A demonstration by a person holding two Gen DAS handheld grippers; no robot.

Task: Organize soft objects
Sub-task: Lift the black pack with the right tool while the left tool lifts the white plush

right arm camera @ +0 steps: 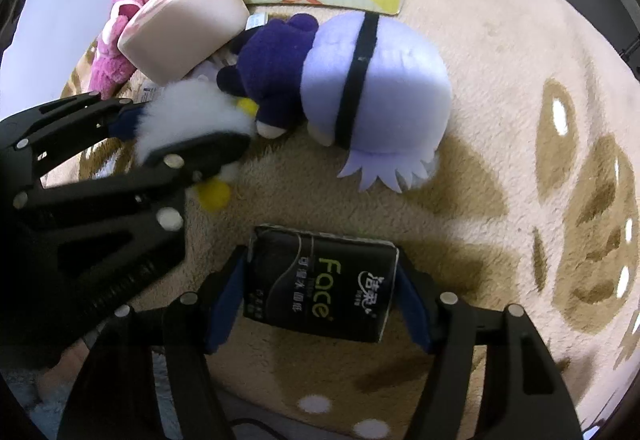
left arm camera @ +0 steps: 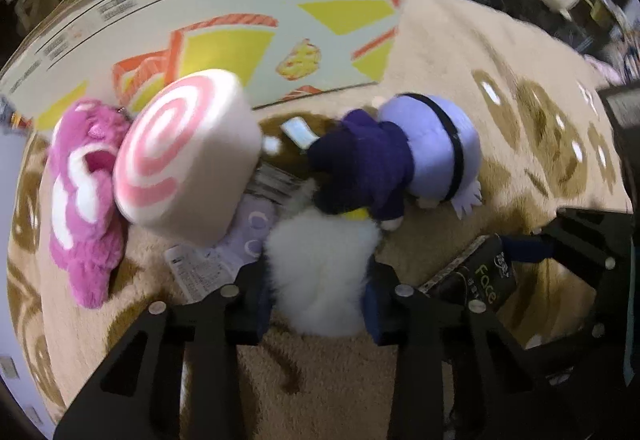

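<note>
My left gripper (left arm camera: 316, 292) is shut on a white fluffy plush (left arm camera: 320, 272), which also shows in the right wrist view (right arm camera: 188, 116) with yellow feet. My right gripper (right arm camera: 320, 280) is shut on a black "Face" tissue pack (right arm camera: 320, 280), also seen in the left wrist view (left arm camera: 476, 276). A purple doll with a lilac head (right arm camera: 360, 80) lies face down beside the white plush. A pink-swirl roll cushion (left arm camera: 188, 152) leans on a pink bear plush (left arm camera: 84, 192).
A printed cardboard box (left arm camera: 240, 20) stands behind the toys on a beige patterned rug (right arm camera: 500, 120). Paper tags and a small packet (left arm camera: 296, 132) lie among the plush toys. Dark furniture stands at the far right (left arm camera: 624, 120).
</note>
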